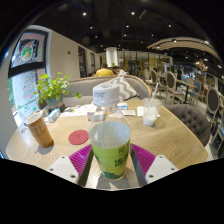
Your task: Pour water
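Gripper view: the gripper (111,160) is sitting low over a round wooden table (170,135), its two fingers spread about as wide as the bottle (111,135) standing between them. The magenta pads (143,158) are hugging the bottle's lower body on left and right, looking like they are touching it, but firm pressure is hard to confirm. The bottle is clear plastic with a white cap (107,95), pale green liquid filling most of it, upright, very near the camera. Judging handling: fairly heavy being nearly full, thin walls likely flexing under squeeze, smooth and possibly slippery; best hold is mid to lower body, where the fingers already are. Cap looks on, so pouring would need it off first. Far right of the bottle a clear glass (151,110) is standing, likely the pour target, fragile. Left and a bit further back, a red coaster (78,137) is lying flat; far left a brown paper cup (38,129); behind it a potted plant (50,90). Bottle base and the fingertips are hidden or cut off; small items behind the bottle are too tiny to tell.
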The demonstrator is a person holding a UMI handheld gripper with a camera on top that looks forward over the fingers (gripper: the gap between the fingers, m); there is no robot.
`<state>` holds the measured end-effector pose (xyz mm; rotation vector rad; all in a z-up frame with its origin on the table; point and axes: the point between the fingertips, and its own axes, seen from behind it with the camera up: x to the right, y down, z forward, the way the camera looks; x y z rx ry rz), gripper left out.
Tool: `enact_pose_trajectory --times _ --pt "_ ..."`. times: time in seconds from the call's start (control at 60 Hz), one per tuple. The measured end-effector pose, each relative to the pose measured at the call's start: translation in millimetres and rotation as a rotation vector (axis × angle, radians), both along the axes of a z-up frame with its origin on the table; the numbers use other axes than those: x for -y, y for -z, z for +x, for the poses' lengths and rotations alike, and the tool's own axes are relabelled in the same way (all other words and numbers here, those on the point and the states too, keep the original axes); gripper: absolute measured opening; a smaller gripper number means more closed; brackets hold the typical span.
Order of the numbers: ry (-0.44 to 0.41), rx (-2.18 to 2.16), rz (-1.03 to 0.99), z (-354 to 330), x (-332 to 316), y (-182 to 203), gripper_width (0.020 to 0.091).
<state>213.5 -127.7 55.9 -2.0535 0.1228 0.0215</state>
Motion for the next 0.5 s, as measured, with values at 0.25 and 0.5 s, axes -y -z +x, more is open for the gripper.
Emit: enact_pose_trajectory --times 0.25,0.5 --pt "0.005 0.035 0.028 -3.2 -7.7 -6.1 0.0431" --pt "-0.073 0.273 0.02 -16.9 -20.5 -60.4 0.04"
